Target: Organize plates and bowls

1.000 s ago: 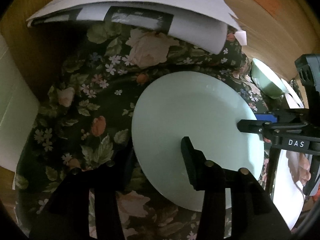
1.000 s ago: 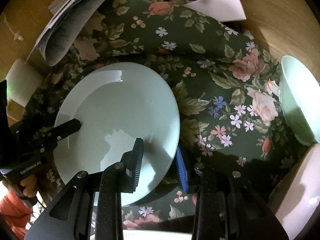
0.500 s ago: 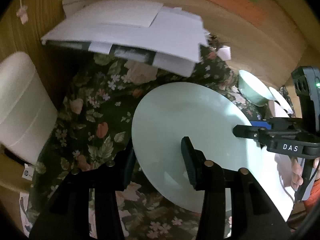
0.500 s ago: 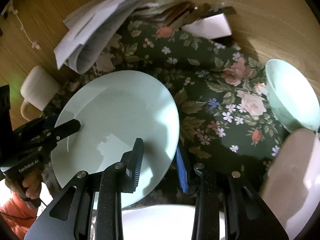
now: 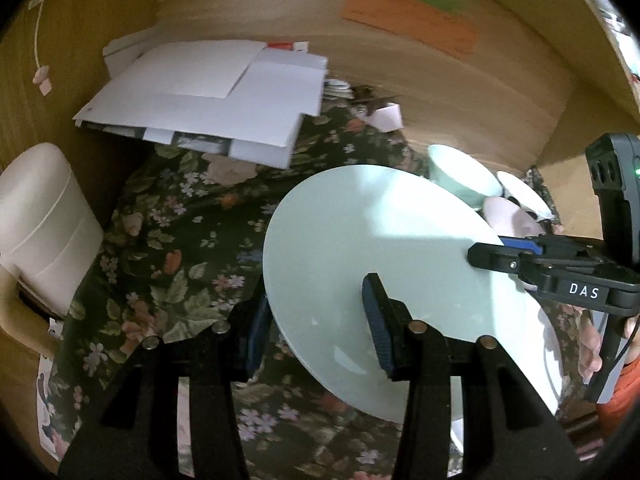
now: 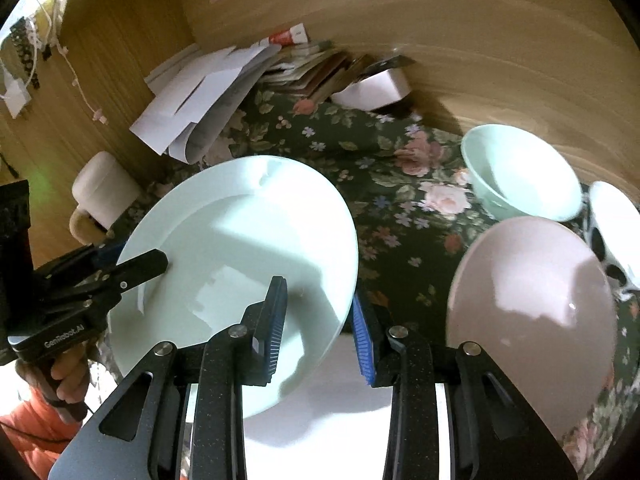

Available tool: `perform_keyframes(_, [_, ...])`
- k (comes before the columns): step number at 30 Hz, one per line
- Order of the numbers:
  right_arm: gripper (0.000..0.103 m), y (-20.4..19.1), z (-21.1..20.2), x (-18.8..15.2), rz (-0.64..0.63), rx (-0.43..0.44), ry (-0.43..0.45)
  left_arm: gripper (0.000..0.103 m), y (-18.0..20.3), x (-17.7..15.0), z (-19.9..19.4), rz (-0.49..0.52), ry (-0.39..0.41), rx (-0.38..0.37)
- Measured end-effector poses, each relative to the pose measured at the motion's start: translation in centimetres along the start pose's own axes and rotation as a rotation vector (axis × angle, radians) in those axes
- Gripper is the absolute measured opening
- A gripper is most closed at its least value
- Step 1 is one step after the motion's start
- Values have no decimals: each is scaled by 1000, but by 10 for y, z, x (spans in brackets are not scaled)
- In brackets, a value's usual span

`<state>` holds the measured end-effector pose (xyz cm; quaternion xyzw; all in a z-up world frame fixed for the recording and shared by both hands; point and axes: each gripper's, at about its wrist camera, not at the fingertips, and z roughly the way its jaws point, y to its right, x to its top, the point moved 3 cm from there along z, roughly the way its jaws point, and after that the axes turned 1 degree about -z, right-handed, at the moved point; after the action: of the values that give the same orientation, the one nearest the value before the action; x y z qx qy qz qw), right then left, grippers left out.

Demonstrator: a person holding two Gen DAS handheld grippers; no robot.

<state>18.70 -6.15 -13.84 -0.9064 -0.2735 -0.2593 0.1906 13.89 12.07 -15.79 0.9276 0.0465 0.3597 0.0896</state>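
A pale green plate (image 5: 380,240) hangs tilted above the floral tablecloth (image 5: 168,240), held from both sides. My left gripper (image 5: 316,328) is shut on its left rim, one pad under the plate and one on top. My right gripper (image 6: 318,332) is shut on the opposite rim of the same plate (image 6: 240,240). Each wrist view shows the other gripper's fingers (image 5: 500,258) (image 6: 140,268) clamped on the far edge. A white plate (image 6: 320,400) lies directly below. To the right stand a pale green bowl (image 6: 520,172) and a pink bowl (image 6: 532,300).
A white bowl with dark spots (image 6: 612,220) sits at the far right. Loose papers and envelopes (image 5: 208,92) pile up at the back by the wooden wall. A cream container (image 5: 40,220) stands at the left edge. A person's hand (image 6: 68,376) grips the left handle.
Both grippers have risen with the green plate between them. The cloth looks farther away, and the wall, the bowls and the white plate below have come into view.
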Motion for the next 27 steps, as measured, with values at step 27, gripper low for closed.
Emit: perform_keyframes(27, [30, 30, -70, -72, 117, -27, 112, 45, 83, -41, -27, 100, 5, -73])
